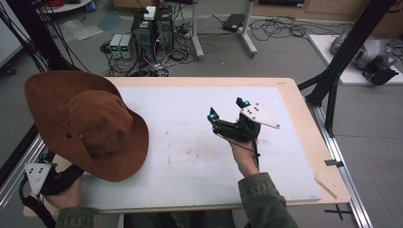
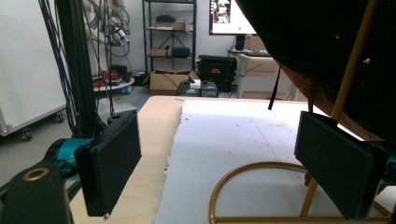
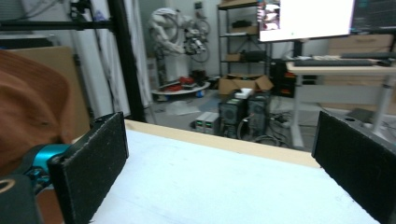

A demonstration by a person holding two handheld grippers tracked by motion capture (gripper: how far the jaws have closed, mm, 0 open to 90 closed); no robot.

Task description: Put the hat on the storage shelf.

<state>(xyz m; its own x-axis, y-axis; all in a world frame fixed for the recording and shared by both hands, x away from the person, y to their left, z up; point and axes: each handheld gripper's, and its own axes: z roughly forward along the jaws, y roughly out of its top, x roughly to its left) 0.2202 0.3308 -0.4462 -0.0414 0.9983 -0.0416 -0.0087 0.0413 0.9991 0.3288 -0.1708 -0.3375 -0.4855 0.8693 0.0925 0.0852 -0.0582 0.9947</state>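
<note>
Both hand-held grippers, left point(image 1: 45, 166) and right point(image 1: 228, 111), are held wide open and empty, so the brown hat point(image 1: 90, 123) resting on its gold stand point(image 2: 261, 186) at the bench's point(image 1: 304, 118) left side is best approached slowly by the brim.

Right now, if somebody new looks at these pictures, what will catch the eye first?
Most striking is the big brown hat at the left side of the table, raised on a gold wire stand that the left gripper view shows. Next comes the right gripper, held open above the middle of the white mat. The left gripper, also open, sits low at the near left corner, beside the stand and under the hat's brim.
</note>
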